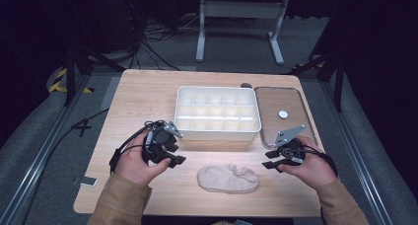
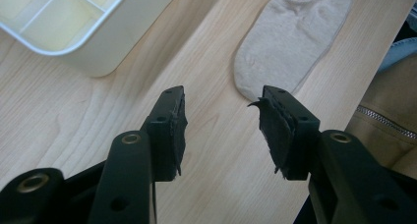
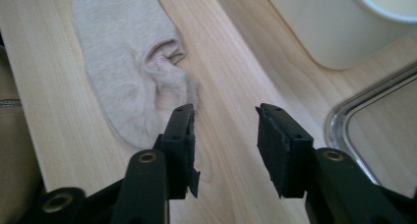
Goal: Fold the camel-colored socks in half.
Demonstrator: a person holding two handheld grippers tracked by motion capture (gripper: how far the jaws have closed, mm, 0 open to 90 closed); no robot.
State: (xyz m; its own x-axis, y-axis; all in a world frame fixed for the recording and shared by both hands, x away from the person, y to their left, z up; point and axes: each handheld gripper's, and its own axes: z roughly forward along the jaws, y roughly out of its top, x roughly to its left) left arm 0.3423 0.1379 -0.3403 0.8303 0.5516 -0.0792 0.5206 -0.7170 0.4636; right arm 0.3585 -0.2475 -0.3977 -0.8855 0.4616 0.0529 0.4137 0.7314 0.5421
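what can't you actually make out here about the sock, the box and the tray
- Sock: its opening end is cut off by the top edge of the left gripper view.
- Divided box: too small in the high view to tell whether the compartments hold anything.
- Round white item on the tray: too small in the high view to identify.

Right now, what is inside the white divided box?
The white divided box has rows of small compartments, and those visible look empty. The near wall hides the bottoms of the front row. The beige sock lies outside it on the table.
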